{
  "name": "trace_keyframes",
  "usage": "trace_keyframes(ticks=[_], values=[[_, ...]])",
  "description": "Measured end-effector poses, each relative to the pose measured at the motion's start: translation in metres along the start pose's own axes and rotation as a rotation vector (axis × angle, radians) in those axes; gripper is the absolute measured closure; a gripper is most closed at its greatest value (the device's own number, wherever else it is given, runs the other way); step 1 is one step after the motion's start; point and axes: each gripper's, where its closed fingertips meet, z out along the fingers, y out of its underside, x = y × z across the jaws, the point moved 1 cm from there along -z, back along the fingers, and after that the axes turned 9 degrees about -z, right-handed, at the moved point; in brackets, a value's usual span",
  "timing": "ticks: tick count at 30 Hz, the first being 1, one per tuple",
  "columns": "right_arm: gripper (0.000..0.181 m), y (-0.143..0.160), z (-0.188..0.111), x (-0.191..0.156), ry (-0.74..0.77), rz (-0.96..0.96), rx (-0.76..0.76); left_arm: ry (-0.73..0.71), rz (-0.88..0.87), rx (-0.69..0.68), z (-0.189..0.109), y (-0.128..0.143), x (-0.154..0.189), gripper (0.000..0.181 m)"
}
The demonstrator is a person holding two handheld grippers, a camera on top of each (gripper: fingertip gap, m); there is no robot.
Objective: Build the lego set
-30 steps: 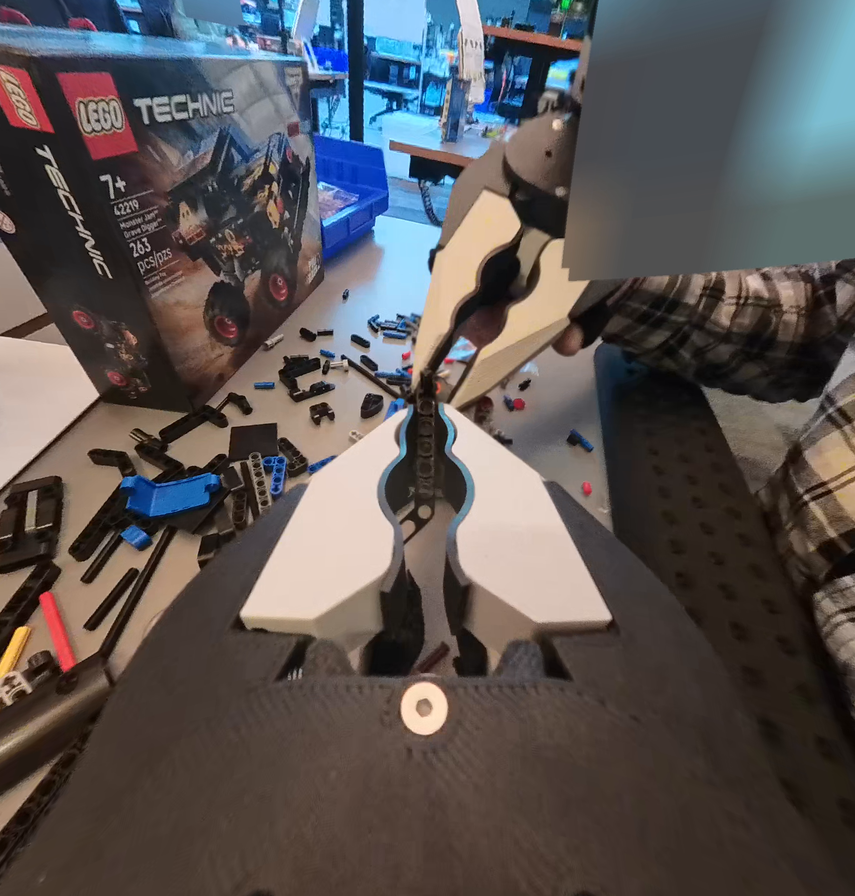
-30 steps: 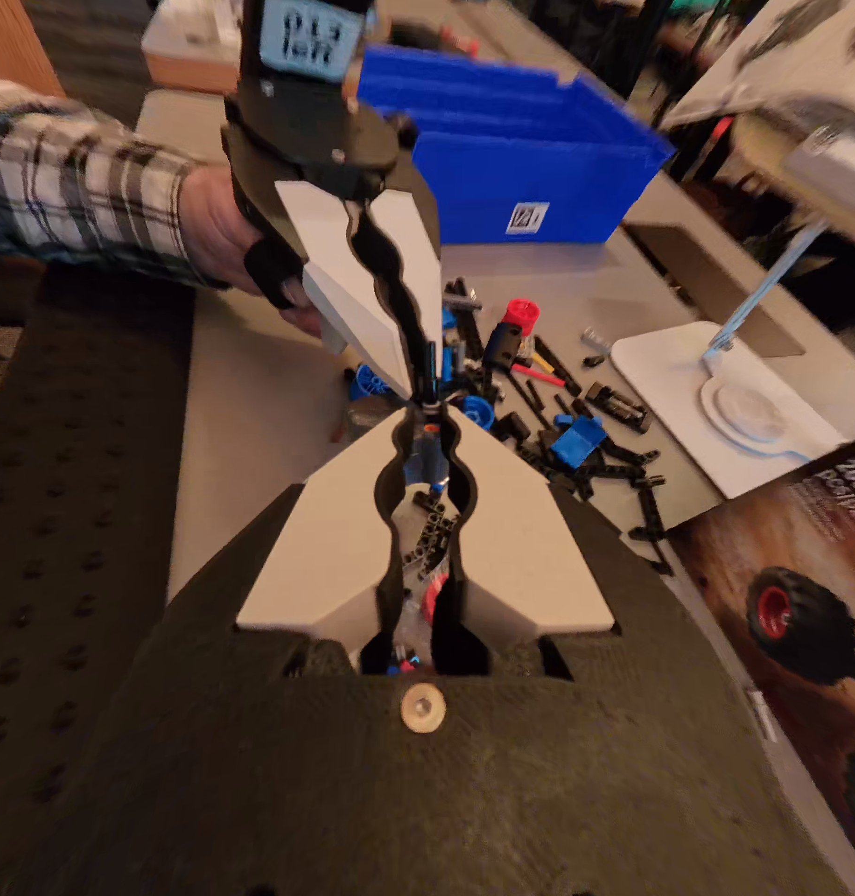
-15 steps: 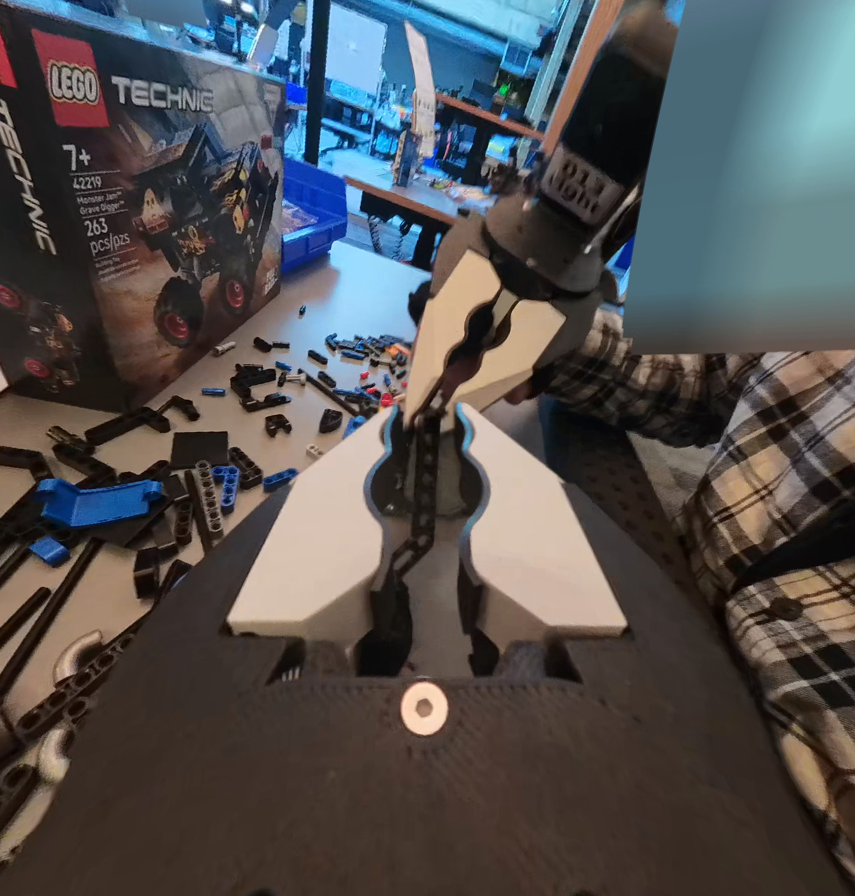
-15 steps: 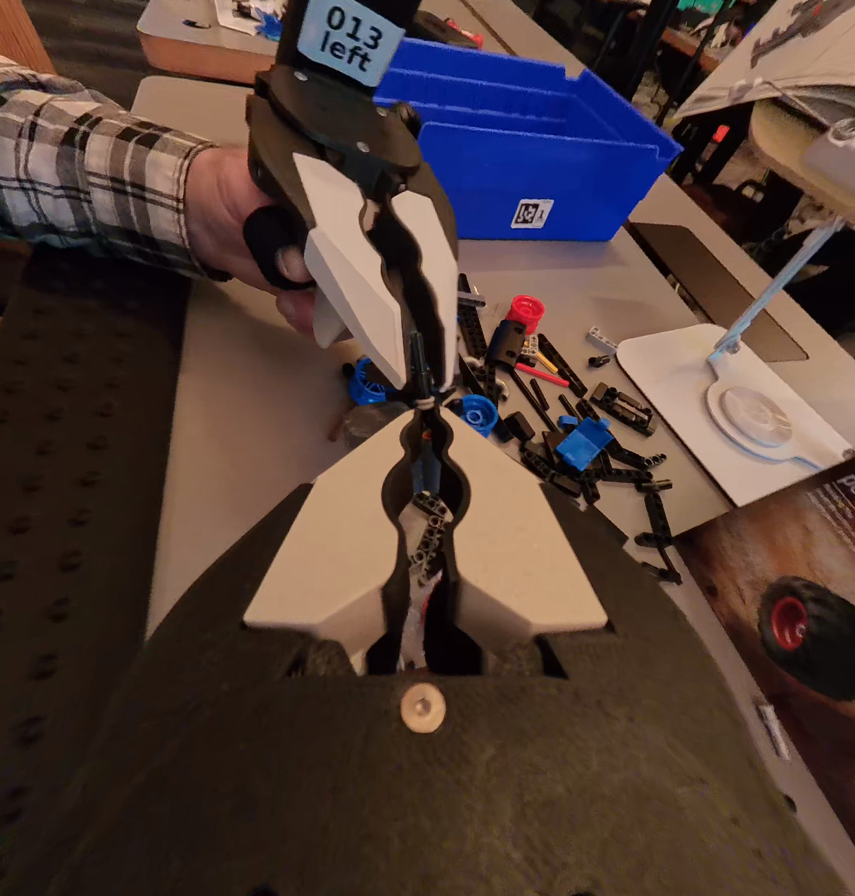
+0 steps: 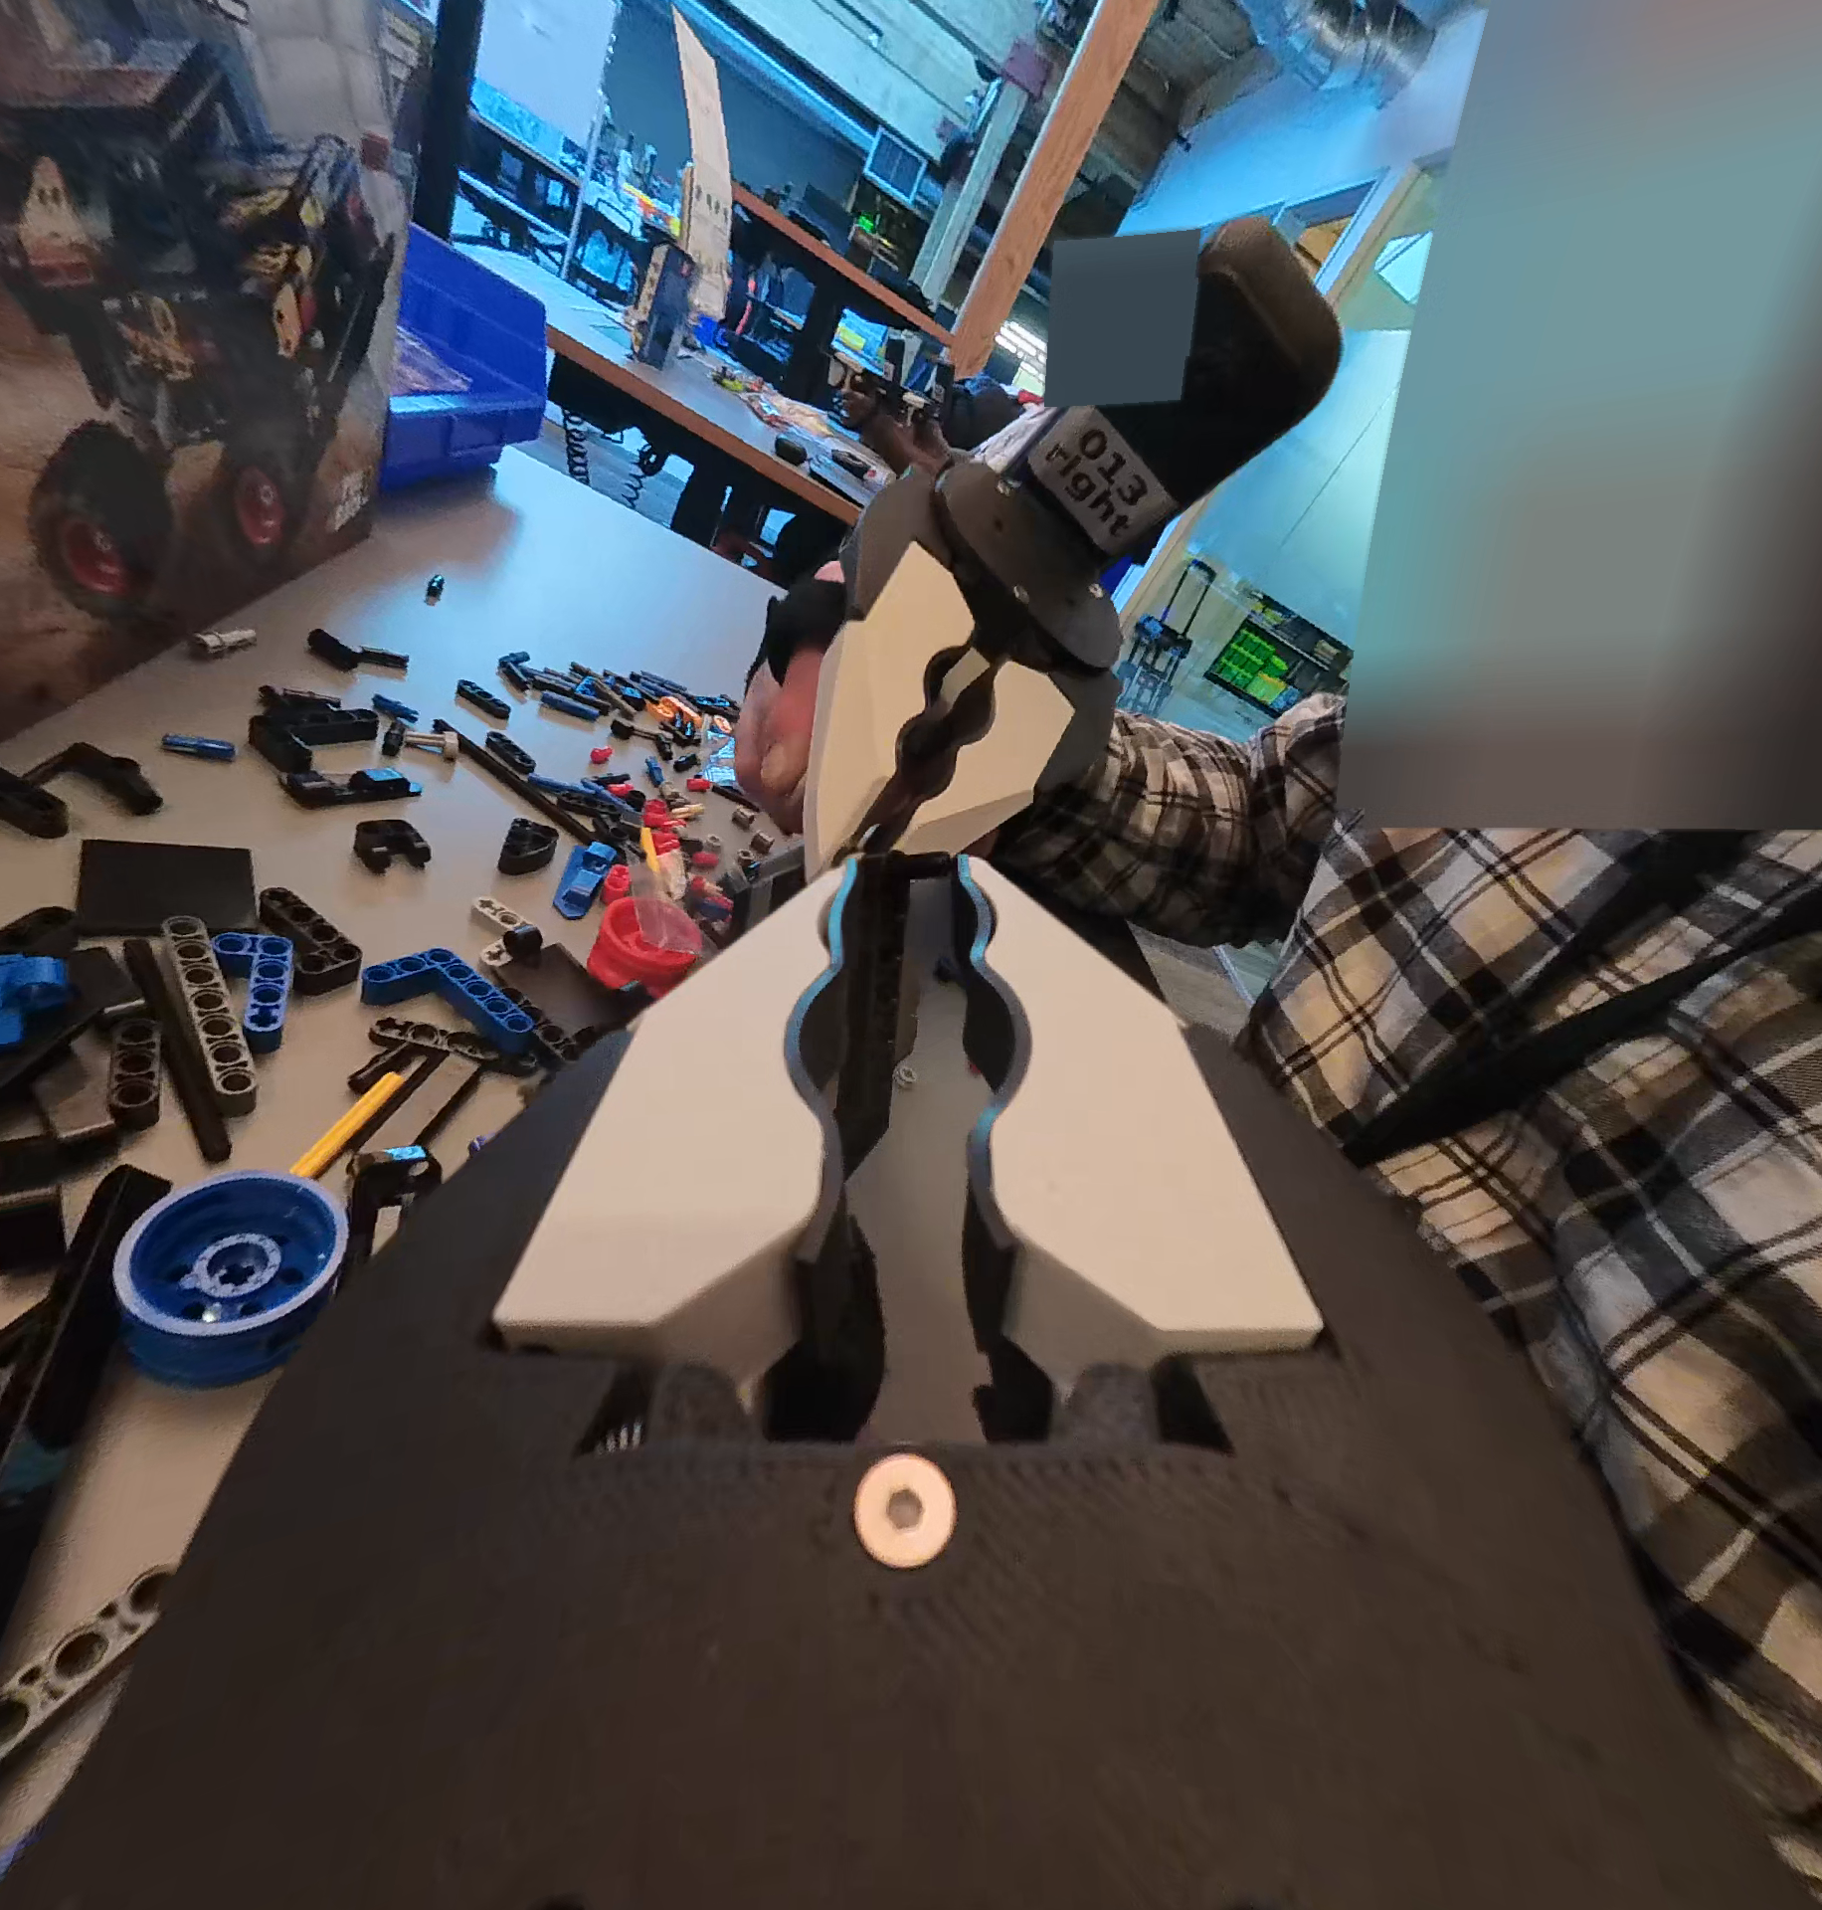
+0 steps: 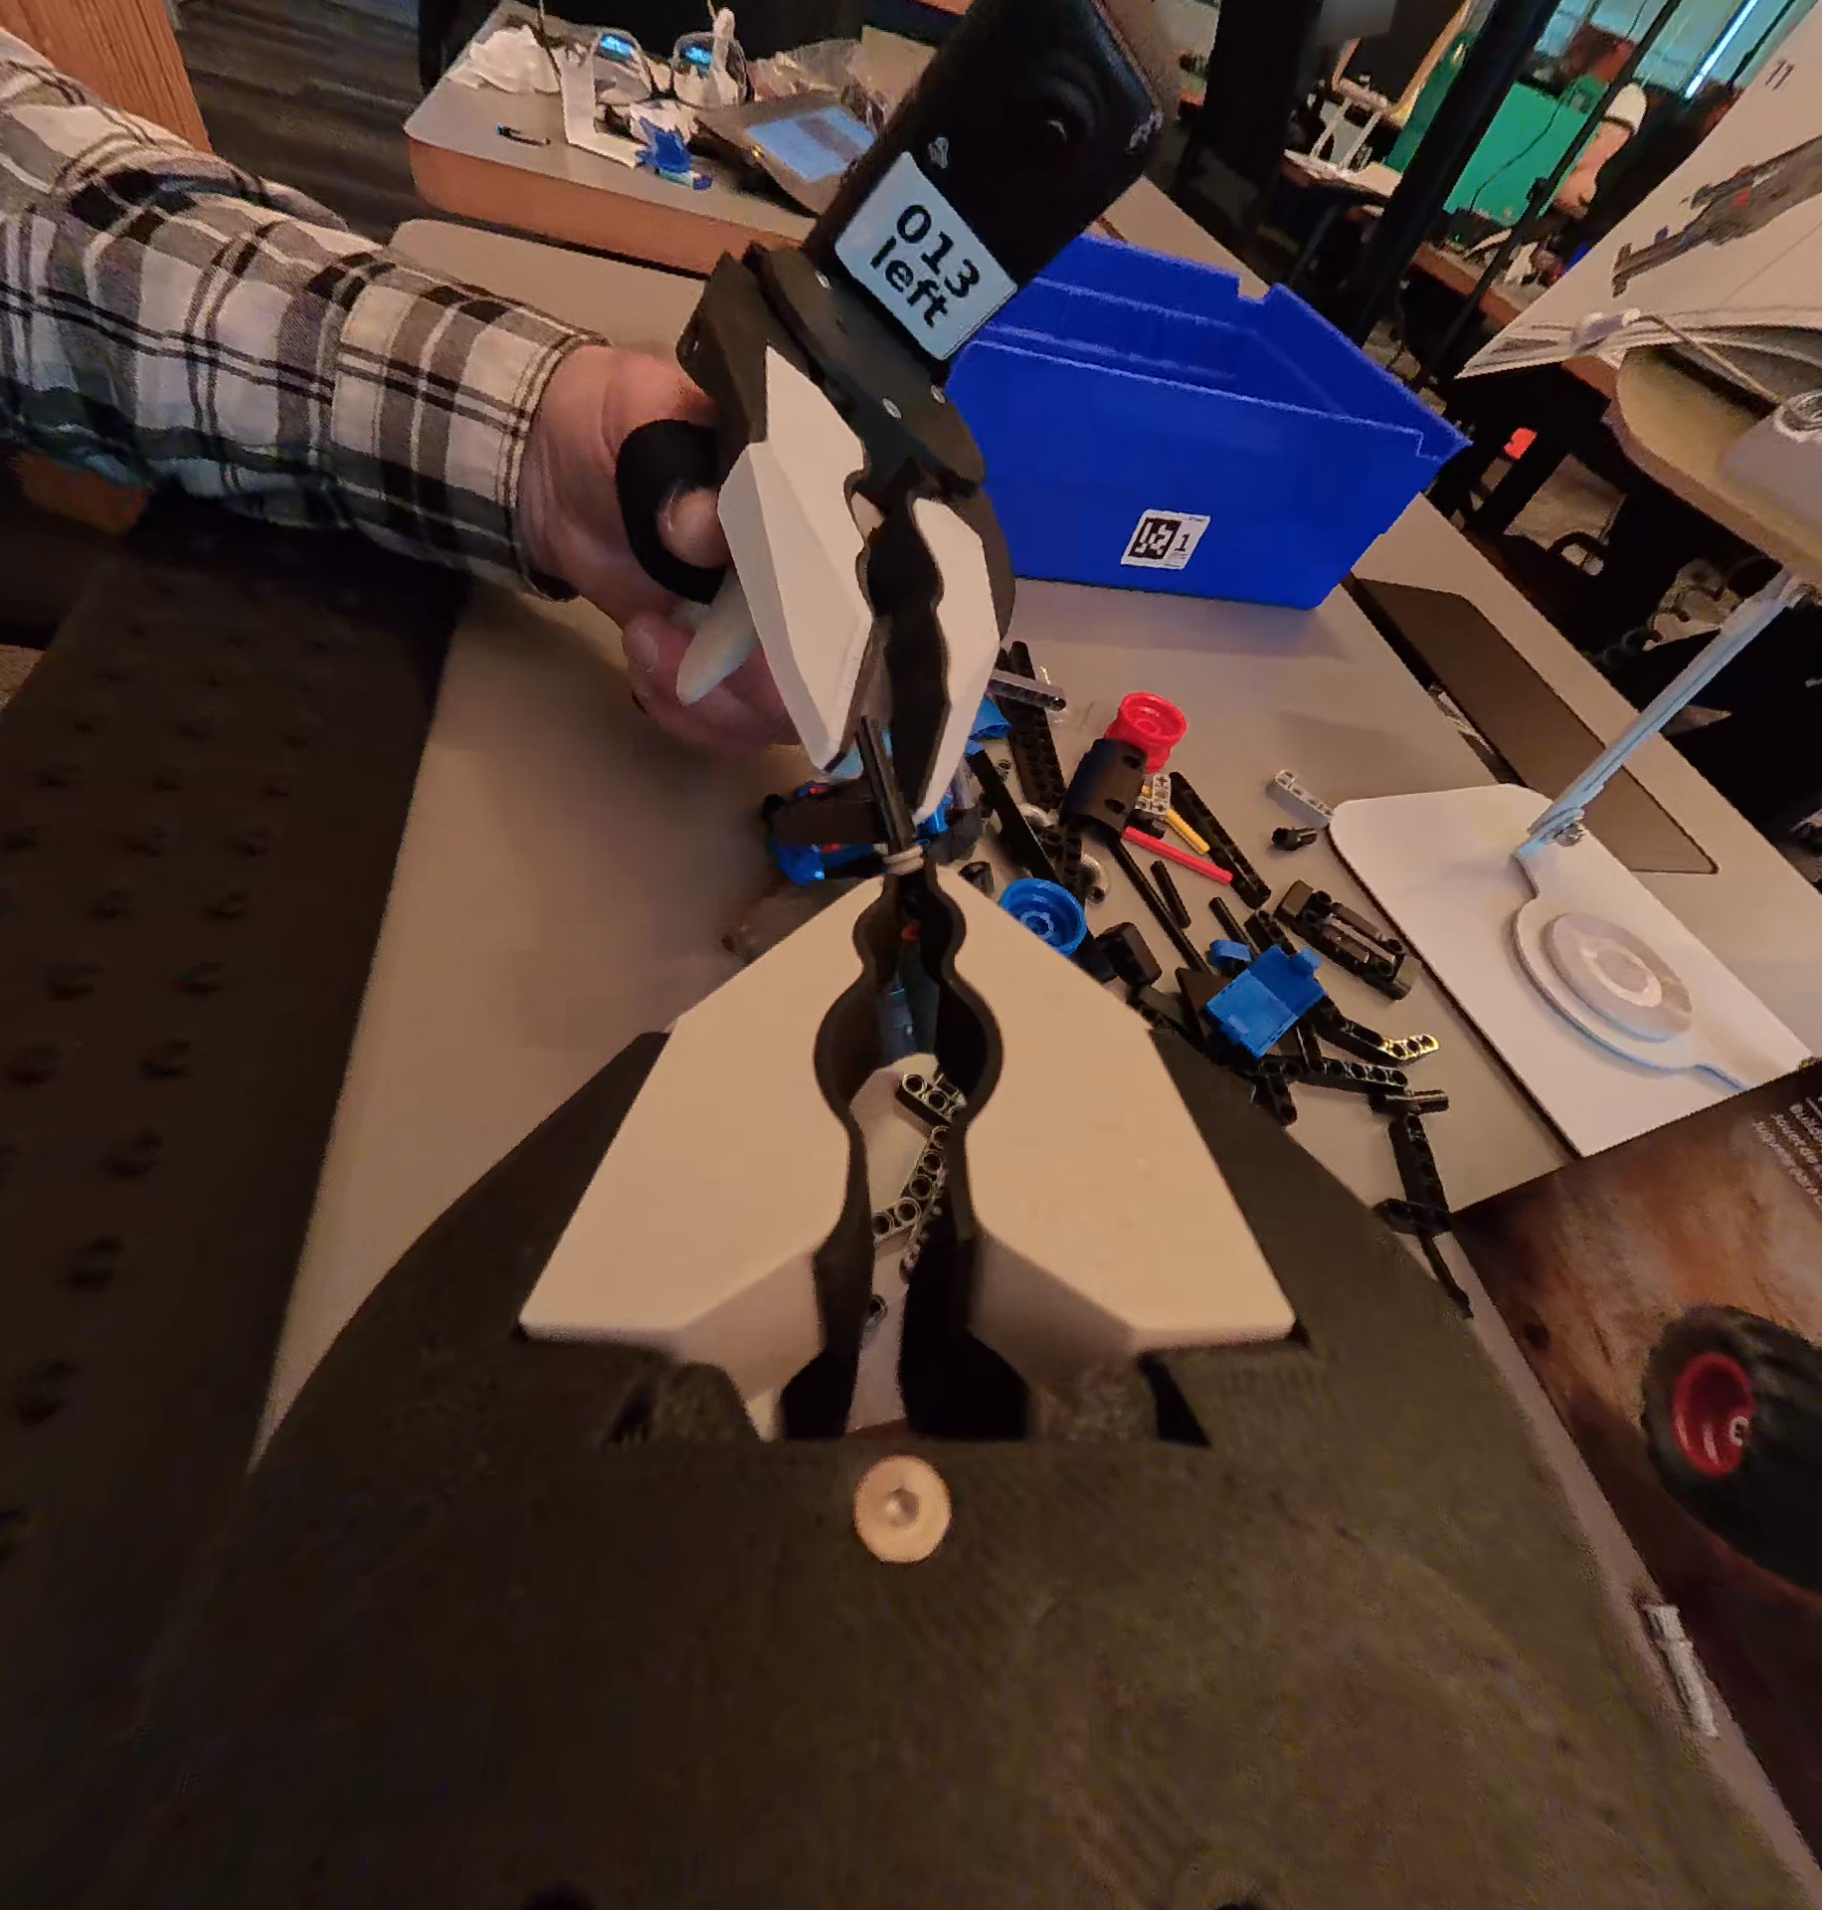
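Mating parts mid-air | your left gripper (image 5: 894, 879) clamps the long black holed beam (image 5: 876, 992) | your right gripper (image 6: 905, 879), closed on a small pin-like piece (image 6: 902, 860); push squarely, keep tips aligned.

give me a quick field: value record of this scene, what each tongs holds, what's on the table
left tongs: shut on a long black beam, held along the fingers
right tongs: shut on a small part at the tips; too small to identify
meeting point: the two tongs stand tip to tip above the table
loose parts: black and blue beams and small pins, scattered
blue wheel hub: near the left tongs, lying flat
red wheel hub: among the parts
blue bin: on the table
set box: standing upright
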Motion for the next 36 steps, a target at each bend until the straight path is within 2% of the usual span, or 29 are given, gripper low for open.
trace_keyframes(ticks=[14, 16, 24, 30, 36], values=[[0.181, 0.001, 0.004, -0.009, 0.022, -0.107, -0.026, 0.066, -0.01, -0.008, -0.001, 0.009, -0.003, 0.168], [0.181, -0.001, 0.005, -0.011, 0.019, -0.109, -0.021, 0.036, 0.0, -0.008, -0.001, 0.008, -0.006, 0.174], [0.181, 0.009, 0.008, -0.006, 0.04, -0.08, -0.068, -0.039, 0.046, -0.033, 0.001, 0.011, -0.015, 0.171], [0.18, 0.003, 0.006, -0.006, 0.038, -0.086, -0.025, 0.074, -0.047, 0.044, -0.005, 0.0, -0.006, 0.164], [0.181, 0.003, 0.006, -0.008, 0.031, -0.088, -0.011, 0.105, -0.064, 0.01, 0.0, 0.008, -0.004, 0.165]])
